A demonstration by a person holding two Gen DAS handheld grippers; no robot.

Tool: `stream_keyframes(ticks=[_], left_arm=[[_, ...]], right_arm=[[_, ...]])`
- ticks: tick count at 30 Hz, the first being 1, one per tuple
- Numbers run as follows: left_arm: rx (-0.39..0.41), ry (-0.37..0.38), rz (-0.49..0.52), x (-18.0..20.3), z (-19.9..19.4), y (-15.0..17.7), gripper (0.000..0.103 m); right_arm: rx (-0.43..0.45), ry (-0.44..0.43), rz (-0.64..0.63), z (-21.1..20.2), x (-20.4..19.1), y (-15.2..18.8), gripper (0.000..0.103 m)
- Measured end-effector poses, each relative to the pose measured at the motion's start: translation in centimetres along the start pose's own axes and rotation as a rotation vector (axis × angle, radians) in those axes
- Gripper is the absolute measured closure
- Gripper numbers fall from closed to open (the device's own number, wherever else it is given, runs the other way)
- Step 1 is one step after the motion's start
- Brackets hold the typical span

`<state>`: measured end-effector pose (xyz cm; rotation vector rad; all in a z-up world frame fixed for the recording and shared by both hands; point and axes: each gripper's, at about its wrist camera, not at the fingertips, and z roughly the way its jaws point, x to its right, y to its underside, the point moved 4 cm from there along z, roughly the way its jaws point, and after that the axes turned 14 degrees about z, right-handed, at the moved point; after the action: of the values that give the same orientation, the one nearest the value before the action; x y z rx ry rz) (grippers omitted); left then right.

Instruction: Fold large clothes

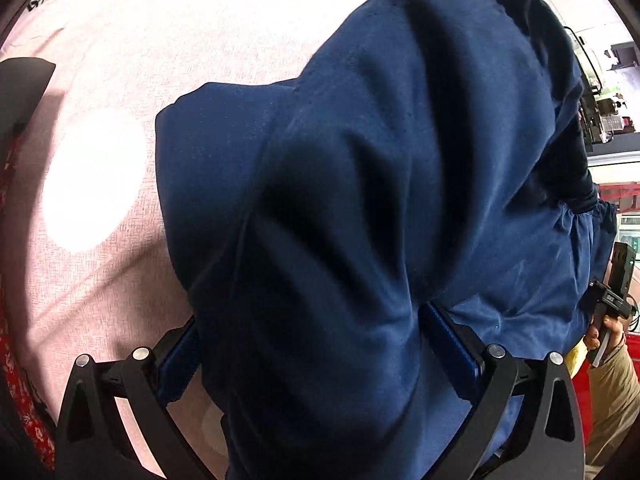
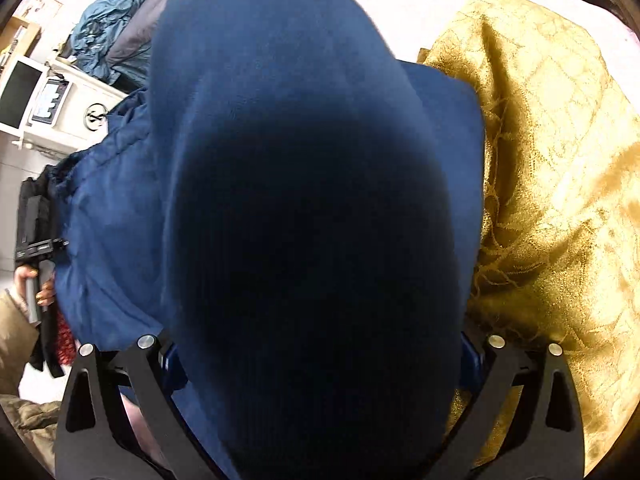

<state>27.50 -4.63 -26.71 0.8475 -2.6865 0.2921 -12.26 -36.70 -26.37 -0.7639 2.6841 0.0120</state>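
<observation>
A large navy blue garment [image 1: 380,160] fills most of the left wrist view, bunched and draped over my left gripper [image 1: 316,344], whose blue pads [image 1: 452,344] stand apart with cloth between and over them. In the right wrist view the same navy garment [image 2: 288,160] hangs over my right gripper [image 2: 320,360] and hides its fingertips; I cannot tell whether either is clamped on the cloth. The garment rests on a pink sheet [image 1: 120,80]. The right gripper's handle and hand show at the left wrist view's right edge [image 1: 612,304].
A gold patterned cloth [image 2: 552,160] lies right of the navy garment. A teal garment [image 2: 104,28] lies at the back left near white furniture with a screen [image 2: 24,88]. Red floral fabric [image 1: 16,380] lies at the bed's left edge.
</observation>
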Motion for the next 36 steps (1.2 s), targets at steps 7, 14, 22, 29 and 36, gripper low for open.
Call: stream_keyframes(ticks=[7,14,22,29,36], left_arm=[[0.089,-0.065,0.001,2.6,-1.6,1.1,0.031],[0.245,-0.040,0.027,7.7,-6.9,3.6,0.072],[0.382,0.062,0.042,13.3,-12.1,9.9,0.077],[0.395,0.068,-0.050,14.4,-13.8,16.5,0.078],[0.464,0.059,-0.089,13.3,-18.7,19.5,0.080]], right_arm=[[0.099,0.141,-0.018,-1.6,-3.4,2.0,0.054],[0.233,0.270,-0.102,-5.6,-7.3,6.2,0.071],[0.364,0.376,-0.229,-9.4,-12.7,13.4,0.076],[0.325,0.201,-0.212,-11.5,-14.6,17.7,0.078],[0.255,0.099,-0.255,-14.0,-16.7,19.2,0.080]])
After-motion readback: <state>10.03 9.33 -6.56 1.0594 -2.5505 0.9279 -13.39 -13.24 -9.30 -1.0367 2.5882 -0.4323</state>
